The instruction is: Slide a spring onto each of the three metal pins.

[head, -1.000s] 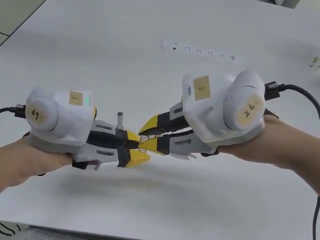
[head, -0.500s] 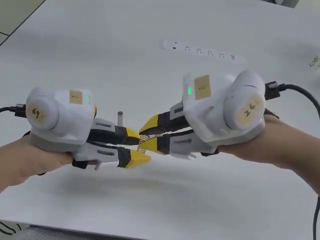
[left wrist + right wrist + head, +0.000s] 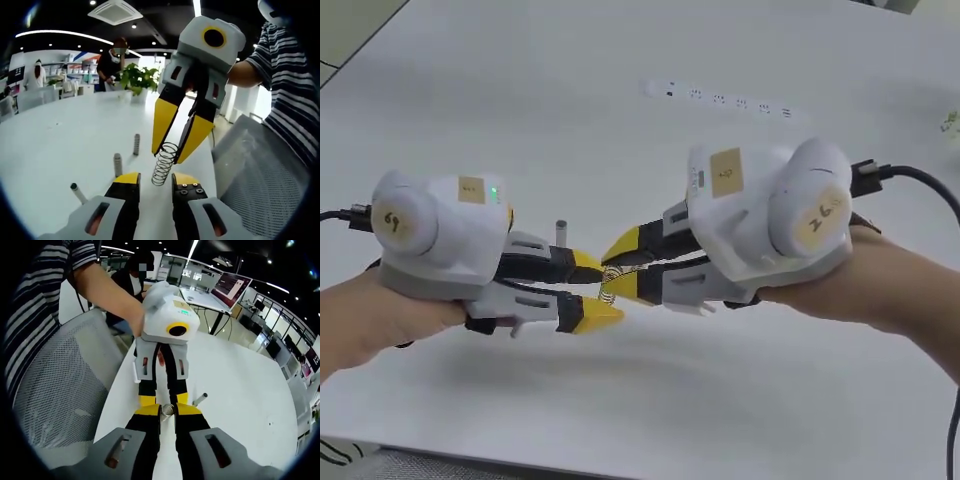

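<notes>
A small metal spring (image 3: 609,283) hangs above the white table (image 3: 650,400), between the two grippers that meet tip to tip. My right gripper (image 3: 168,406) is shut on the spring (image 3: 168,411), pinching its upper end. My left gripper (image 3: 156,178) is open, and the spring (image 3: 163,167) reaches down between its spread yellow fingertips (image 3: 125,178). Two pins with ribbed sleeves, apparently springs, (image 3: 136,144) (image 3: 117,164) stand on the table ahead. A bare pin (image 3: 77,192) stands nearer, seen beside the left gripper as pin (image 3: 561,232).
A white power strip (image 3: 720,100) lies far back on the table. A grey mesh chair (image 3: 260,165) stands at the table's edge. A black cable (image 3: 920,185) runs off the right gripper. People stand in the background beyond the table.
My left gripper's jaws have spread apart around the spring. The right gripper still holds the spring in the same place.
</notes>
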The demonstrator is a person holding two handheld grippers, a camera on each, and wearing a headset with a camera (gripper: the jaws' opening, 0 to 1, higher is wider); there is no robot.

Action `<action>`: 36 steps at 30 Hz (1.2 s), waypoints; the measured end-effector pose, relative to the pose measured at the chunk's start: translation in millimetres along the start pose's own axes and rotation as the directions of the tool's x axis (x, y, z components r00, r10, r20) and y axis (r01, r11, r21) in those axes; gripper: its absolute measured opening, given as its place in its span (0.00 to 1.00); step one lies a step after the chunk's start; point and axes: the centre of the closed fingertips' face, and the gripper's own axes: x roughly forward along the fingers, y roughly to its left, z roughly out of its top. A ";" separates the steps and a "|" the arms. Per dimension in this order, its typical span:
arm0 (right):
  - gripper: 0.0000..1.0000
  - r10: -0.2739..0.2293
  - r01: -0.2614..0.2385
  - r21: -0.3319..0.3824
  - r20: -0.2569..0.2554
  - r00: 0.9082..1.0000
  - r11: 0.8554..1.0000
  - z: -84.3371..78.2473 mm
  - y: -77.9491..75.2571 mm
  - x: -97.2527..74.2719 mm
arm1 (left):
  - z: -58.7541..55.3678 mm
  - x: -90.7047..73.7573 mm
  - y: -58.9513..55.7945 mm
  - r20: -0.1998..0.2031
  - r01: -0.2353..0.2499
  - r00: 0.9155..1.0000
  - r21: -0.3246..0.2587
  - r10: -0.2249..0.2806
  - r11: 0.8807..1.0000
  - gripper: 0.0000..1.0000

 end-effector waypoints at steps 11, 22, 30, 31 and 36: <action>0.07 -0.015 0.015 0.005 -0.003 1.000 1.000 -2.3 -7.1 -1.4 | -6.5 -14.7 9.4 0.000 -0.052 0.999 -0.019 0.052 0.998 0.23; 0.07 -0.035 0.035 0.023 -0.006 0.999 0.999 -7.6 -13.5 -2.0 | -13.6 -32.4 14.5 0.009 -0.111 0.994 -0.046 0.111 0.993 0.40; 0.07 -0.049 0.049 0.034 -0.006 0.999 0.998 -10.3 -17.9 0.6 | -22.7 -51.7 24.9 0.012 -0.176 0.984 -0.069 0.177 0.982 0.55; 0.07 -0.049 0.049 0.043 -0.003 0.999 0.998 -10.2 -18.6 1.3 | -24.3 -55.6 27.5 0.013 -0.190 0.982 -0.072 0.191 0.979 0.56; 0.07 -0.047 0.048 0.037 -0.008 0.999 0.998 -10.1 -20.6 3.7 | -31.6 -67.7 34.5 0.008 -0.224 0.974 -0.080 0.225 0.971 0.67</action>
